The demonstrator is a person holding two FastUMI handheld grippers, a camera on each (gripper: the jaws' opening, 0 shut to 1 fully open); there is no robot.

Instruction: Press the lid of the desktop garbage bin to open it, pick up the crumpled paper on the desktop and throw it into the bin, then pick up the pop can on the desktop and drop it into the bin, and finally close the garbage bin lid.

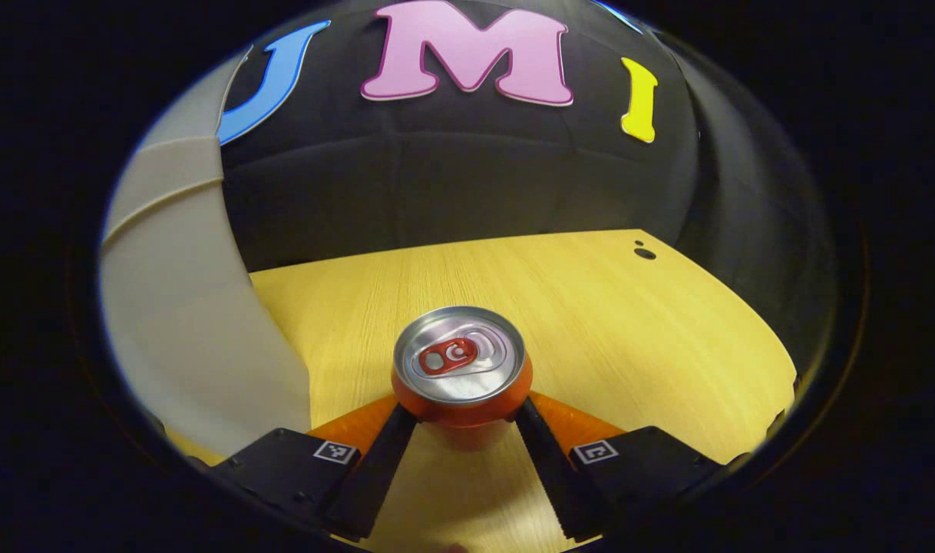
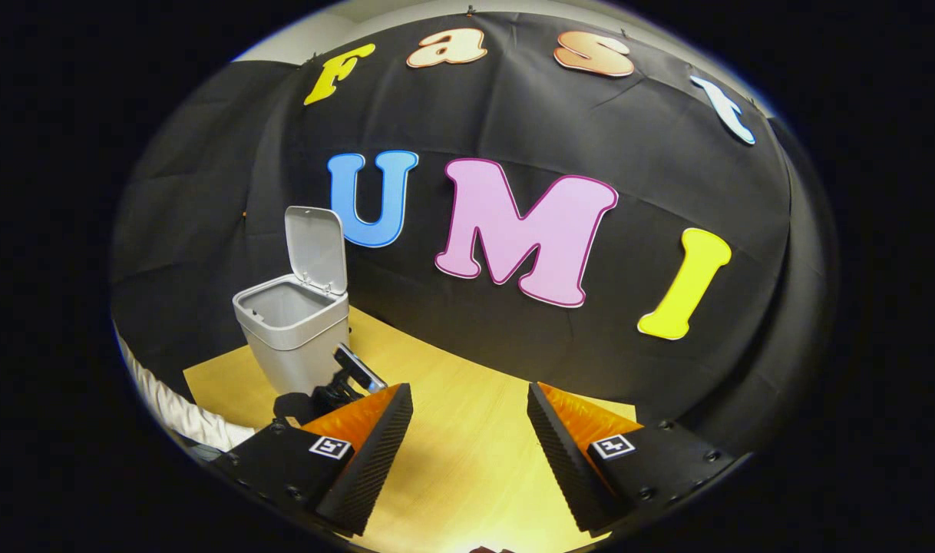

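An orange pop can (image 1: 461,367) with a silver top and red tab stands upright between my left gripper's (image 1: 465,413) fingers. Both fingers press on its sides. The grey garbage bin's wall (image 1: 183,322) rises close on the left of that view. In the right gripper view the bin (image 2: 291,342) sits at the table's far left with its lid (image 2: 316,250) tipped up and open. The left gripper (image 2: 348,380) appears there as a dark shape just in front of the bin. My right gripper (image 2: 470,395) is open above the table, with nothing between its fingers.
The wooden tabletop (image 1: 590,307) stretches to the right of the can, with a small dark hole (image 1: 645,253) near its far edge. A white sleeve (image 2: 168,403) shows at the lower left of the right gripper view. The black cloth wall stands behind the table.
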